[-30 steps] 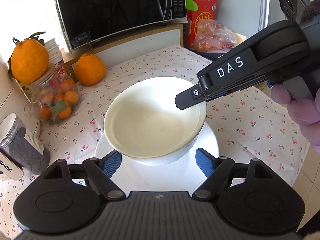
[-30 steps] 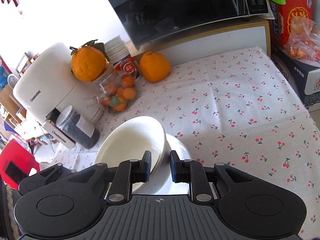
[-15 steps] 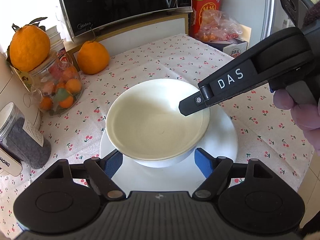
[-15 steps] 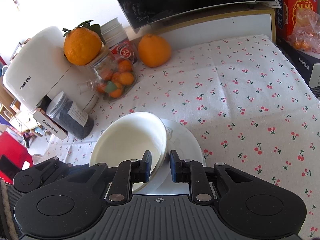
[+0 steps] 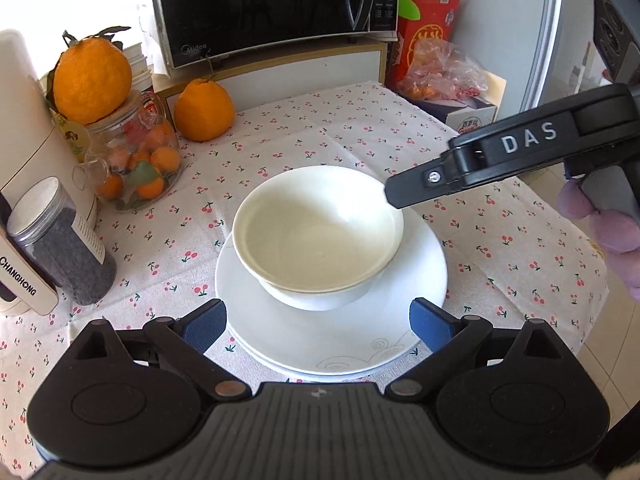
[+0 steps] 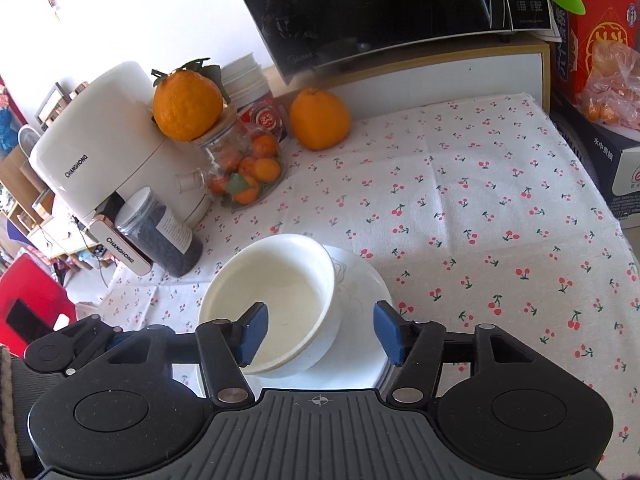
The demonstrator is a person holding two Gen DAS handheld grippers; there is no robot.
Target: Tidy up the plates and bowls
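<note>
A white bowl sits nested in a second white bowl, and both stand on a stack of white plates on the cherry-print tablecloth. My left gripper is open and empty, just short of the plates' near rim. My right gripper is open, its jaws standing either side of the bowl's near rim without touching it. In the left wrist view its fingertip hangs over the bowl's right rim.
At the left stand a dark-filled jar, a white Changhong appliance and a glass jar of small oranges with a large orange on top. Another orange and a microwave are at the back.
My right gripper has opened and let go of the top bowl, which now rests in the lower bowl. My left gripper has drawn back from the plates.
</note>
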